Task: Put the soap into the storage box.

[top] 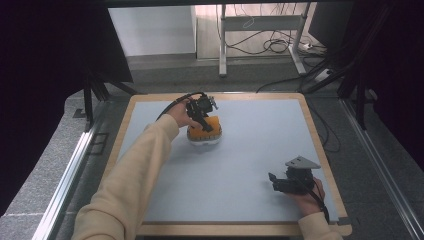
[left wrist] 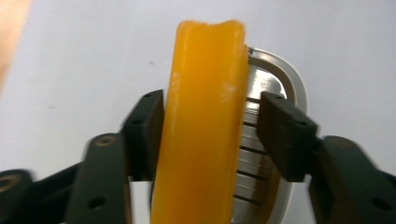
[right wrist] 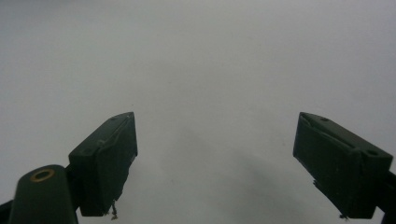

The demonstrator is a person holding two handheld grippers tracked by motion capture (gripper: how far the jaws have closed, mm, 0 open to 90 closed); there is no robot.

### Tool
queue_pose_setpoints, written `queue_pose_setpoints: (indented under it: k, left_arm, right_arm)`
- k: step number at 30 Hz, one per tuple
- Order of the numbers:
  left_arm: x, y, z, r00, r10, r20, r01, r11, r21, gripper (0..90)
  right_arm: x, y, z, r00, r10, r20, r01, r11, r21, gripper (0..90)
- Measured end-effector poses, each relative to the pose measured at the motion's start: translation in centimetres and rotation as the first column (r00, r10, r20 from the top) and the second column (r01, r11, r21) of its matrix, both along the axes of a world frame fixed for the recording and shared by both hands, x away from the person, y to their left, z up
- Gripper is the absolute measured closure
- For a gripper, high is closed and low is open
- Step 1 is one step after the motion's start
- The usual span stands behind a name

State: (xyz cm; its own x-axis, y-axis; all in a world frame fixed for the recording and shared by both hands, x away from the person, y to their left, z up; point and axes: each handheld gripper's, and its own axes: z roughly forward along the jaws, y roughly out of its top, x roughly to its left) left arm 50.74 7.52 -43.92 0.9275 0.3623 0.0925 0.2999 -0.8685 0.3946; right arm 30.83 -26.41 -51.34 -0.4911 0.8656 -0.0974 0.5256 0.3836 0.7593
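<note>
An orange-topped tool [top: 205, 131] with a white rim sits on the grey mat [top: 250, 150], left of centre and towards the far side. My left gripper [top: 202, 112] reaches down onto it from above. In the left gripper view an orange ridge [left wrist: 201, 116] stands between the jaws of the left gripper [left wrist: 212, 105], over a slotted metal plate [left wrist: 261, 88]. The left pad lies against the ridge, while the right pad stands clear of it, so the gripper is open. My right gripper [top: 274, 180] rests near the front right of the mat. Its jaws [right wrist: 215, 130] are wide open over bare mat.
The mat lies on a wooden board whose rim [top: 320, 145] frames it on all sides. Beyond the far edge are a dark floor, metal table legs [top: 222, 45] and loose cables [top: 275, 45]. A long sleeve [top: 130, 180] crosses the left part of the mat.
</note>
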Motion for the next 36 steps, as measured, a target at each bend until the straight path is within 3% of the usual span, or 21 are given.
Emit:
queue_pose_setpoints:
  k: [1,8,14,23,25,29,30,32,34,36]
  left_arm:
    - [-0.1,0.1,0.2,0.9998,0.013,0.017,-0.014,0.9999,0.006,34.6]
    - [-0.4,0.3,0.6,0.9965,0.057,0.061,-0.058,0.9983,0.011,25.2]
    - [-1.1,0.5,1.6,0.9948,0.072,0.071,-0.07,0.997,-0.032,21.9]
    - [-2.4,1.1,2.2,0.9934,0.095,0.064,-0.091,0.994,-0.06,18.5]
    - [-2.9,1.5,2.3,0.9911,0.117,0.062,-0.112,0.9906,-0.078,18.3]
    - [-4.2,2.9,2.5,0.98,0.189,0.062,-0.179,0.9737,-0.141,17.9]
    - [-4.2,2.9,2.5,0.98,0.189,0.062,-0.179,0.9737,-0.141,18.1]
    - [-5.5,3.6,2.2,0.9693,0.239,0.058,-0.227,0.9594,-0.168,17.9]
    - [-5.9,4.0,2.0,0.9673,0.248,0.055,-0.235,0.9557,-0.178,17.8]
    - [-6.9,4.8,1.6,0.9601,0.276,0.043,-0.262,0.9428,-0.206,17.8]
  right_arm:
    - [0.0,0.1,0.0,1.0,0.001,0.001,-0.001,1.0,0.001,14.0]
    - [-0.1,0.1,0.0,1.0,0.004,0.0,-0.004,1.0,0.0,14.0]
    - [0.0,0.1,0.0,1.0,0.004,-0.001,-0.004,1.0,0.0,14.1]
    - [-0.1,0.2,0.1,1.0,0.008,0.0,-0.008,1.0,-0.001,14.0]
    - [-0.1,0.2,0.1,1.0,0.008,0.001,-0.008,1.0,-0.001,14.0]
    - [-0.1,0.2,0.1,1.0,0.006,0.003,-0.006,1.0,-0.001,14.0]
    - [-0.1,0.2,0.1,1.0,0.006,0.003,-0.006,1.0,-0.001,14.0]
    - [-0.1,0.3,0.1,1.0,0.007,0.005,-0.007,1.0,-0.002,14.0]
    - [-0.1,0.3,0.1,1.0,0.007,0.005,-0.007,1.0,0.0,14.0]
    - [-0.1,0.3,0.2,1.0,0.007,0.005,-0.007,1.0,0.0,14.1]
